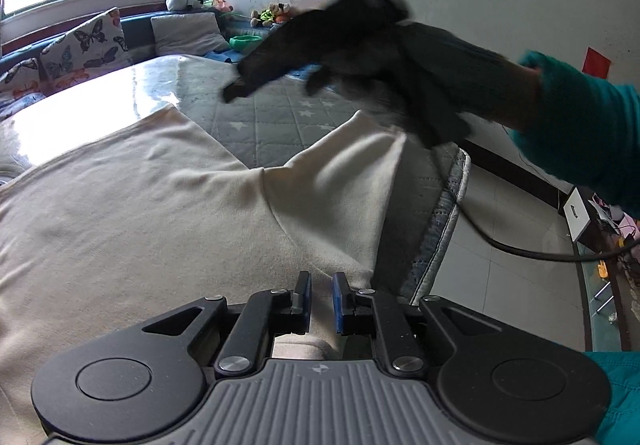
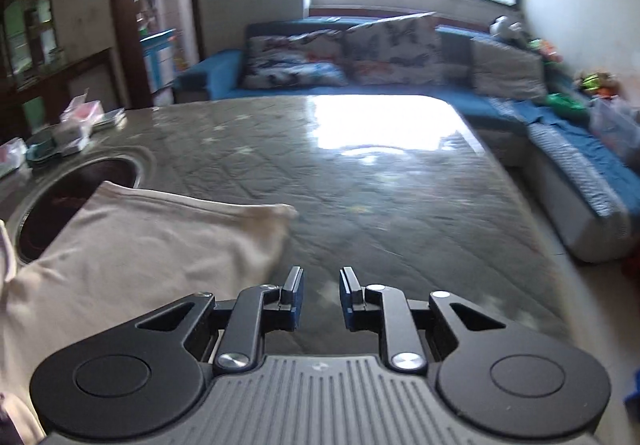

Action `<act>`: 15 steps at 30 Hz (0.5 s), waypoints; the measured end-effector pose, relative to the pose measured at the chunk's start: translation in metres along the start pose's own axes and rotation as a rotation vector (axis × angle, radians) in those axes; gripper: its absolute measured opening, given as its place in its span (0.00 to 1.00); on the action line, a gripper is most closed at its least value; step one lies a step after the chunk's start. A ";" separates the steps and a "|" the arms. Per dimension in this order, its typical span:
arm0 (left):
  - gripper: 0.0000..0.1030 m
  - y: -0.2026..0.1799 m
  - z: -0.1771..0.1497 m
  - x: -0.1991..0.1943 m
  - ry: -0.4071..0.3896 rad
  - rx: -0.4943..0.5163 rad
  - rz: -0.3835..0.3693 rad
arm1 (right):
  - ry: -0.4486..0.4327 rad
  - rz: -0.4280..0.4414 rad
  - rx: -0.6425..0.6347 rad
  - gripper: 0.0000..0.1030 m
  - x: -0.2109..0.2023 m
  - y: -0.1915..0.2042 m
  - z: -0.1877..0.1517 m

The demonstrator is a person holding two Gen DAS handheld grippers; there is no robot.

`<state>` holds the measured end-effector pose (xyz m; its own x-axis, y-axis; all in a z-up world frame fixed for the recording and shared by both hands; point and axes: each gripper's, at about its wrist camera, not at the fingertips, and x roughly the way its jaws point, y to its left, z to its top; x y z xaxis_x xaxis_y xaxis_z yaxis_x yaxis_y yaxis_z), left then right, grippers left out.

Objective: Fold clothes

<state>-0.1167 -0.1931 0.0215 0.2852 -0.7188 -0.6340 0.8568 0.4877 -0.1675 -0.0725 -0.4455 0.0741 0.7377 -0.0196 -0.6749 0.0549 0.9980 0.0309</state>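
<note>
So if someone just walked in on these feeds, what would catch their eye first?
Probably the cream garment spread over the shiny table, filling most of the left wrist view. Next, the gloved hand swinging the right gripper above it, blurred, jaws unreadable there; its own camera shows them open over bare table beside the cloth. The left gripper hovers slightly open over the near edge.

Cream garment (image 1: 140, 213), grey star-quilted mattress (image 1: 276, 113), butterfly-print cushions (image 2: 392, 45), blue sofa (image 2: 560, 125), teal sleeve (image 1: 580, 129)
</note>
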 end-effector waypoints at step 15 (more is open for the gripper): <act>0.12 0.006 0.000 0.006 0.008 -0.034 -0.048 | 0.085 0.099 0.003 0.05 0.083 0.025 0.037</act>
<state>-0.1101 -0.1947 0.0169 0.2407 -0.7378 -0.6307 0.8544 0.4694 -0.2230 0.0154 -0.4241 0.0463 0.6798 0.0843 -0.7285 -0.0134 0.9946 0.1025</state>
